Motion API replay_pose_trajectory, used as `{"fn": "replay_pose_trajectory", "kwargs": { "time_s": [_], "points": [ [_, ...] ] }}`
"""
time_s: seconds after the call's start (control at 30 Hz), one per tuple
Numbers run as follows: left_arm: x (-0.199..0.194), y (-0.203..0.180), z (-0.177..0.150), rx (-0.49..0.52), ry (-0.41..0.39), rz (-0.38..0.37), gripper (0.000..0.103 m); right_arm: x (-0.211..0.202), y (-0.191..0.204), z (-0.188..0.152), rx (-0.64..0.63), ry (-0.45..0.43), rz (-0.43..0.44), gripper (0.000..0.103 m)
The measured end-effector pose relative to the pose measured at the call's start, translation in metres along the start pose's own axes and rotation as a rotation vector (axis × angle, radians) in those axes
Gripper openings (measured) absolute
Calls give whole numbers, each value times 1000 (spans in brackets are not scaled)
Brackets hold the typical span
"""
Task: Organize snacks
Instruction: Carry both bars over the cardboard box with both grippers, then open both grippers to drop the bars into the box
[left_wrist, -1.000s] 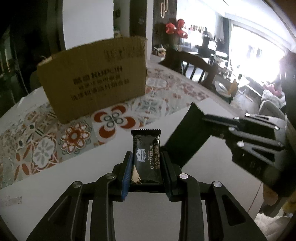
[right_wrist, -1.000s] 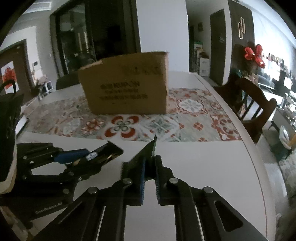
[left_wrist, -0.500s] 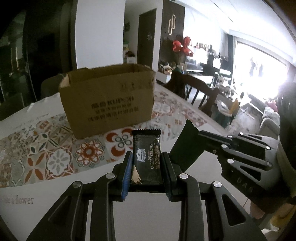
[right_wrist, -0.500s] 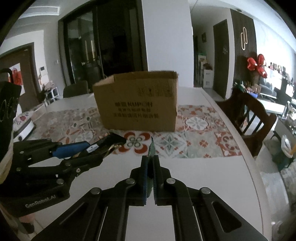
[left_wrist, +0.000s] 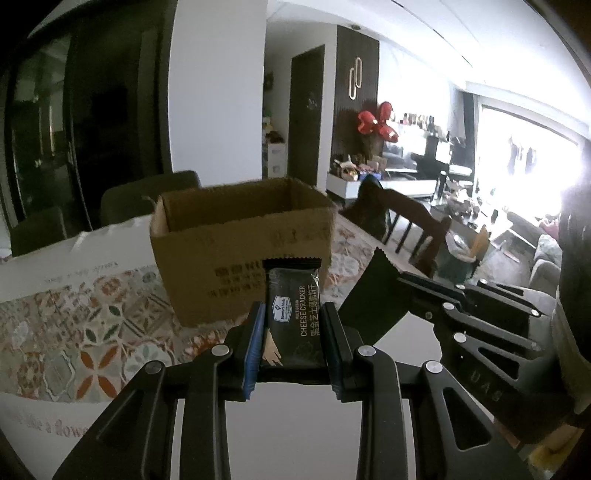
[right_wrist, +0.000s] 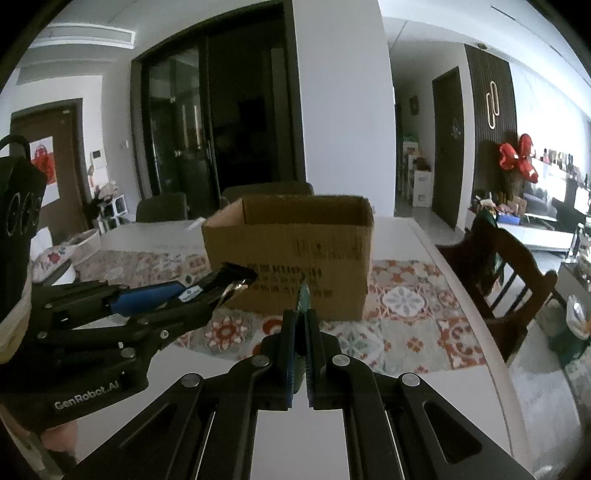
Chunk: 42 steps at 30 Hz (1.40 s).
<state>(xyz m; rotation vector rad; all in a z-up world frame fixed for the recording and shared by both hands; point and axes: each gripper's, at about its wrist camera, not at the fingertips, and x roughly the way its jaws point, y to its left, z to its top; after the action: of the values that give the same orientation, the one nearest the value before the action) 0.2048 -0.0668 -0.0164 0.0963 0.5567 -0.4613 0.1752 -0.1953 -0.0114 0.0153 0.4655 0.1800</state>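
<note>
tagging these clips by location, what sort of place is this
Most likely a home's open dining and living area: a dining table with a patterned floral runner, a wooden dining chair, and beyond it a bright lounge with a sofa.

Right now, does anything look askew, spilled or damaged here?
Nothing stands out. Each claw, left and right, grips an intact packet: a cheese cracker packet and a second packet. The cardboard box sits upright, open, on the patterned mat.

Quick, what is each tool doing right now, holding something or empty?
Left tool: closed on a black cheese cracker packet.
Right tool: closed on a thin dark snack packet, seen edge-on.
</note>
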Motion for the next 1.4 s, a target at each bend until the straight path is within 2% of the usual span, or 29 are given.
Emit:
{"fn": "replay_pose_trajectory", "kwargs": {
  "time_s": [0.23, 0.4, 0.73, 0.9, 1.07, 1.4],
  "points": [
    [0, 10, 21, 10, -55, 36, 30, 10, -1, 20, -1, -40, 4, 6],
    [2, 17, 39, 14, -92, 60, 30, 13, -4, 41, -1, -101, -6, 6],
    [15, 35, 74, 20, -129, 110, 30, 23, -3, 92, -31, -210, -1, 6],
    [23, 46, 86, 23, -139, 134, 30, 34, 0, 112, -43, -237, 17, 6],
    [36, 56, 97, 18, -138, 148, 30, 54, 3, 125, -45, -235, 47, 6],
    [73, 76, 114, -4, -113, 170, 30, 101, 1, 129, -40, -177, 66, 6]
  ]
}}
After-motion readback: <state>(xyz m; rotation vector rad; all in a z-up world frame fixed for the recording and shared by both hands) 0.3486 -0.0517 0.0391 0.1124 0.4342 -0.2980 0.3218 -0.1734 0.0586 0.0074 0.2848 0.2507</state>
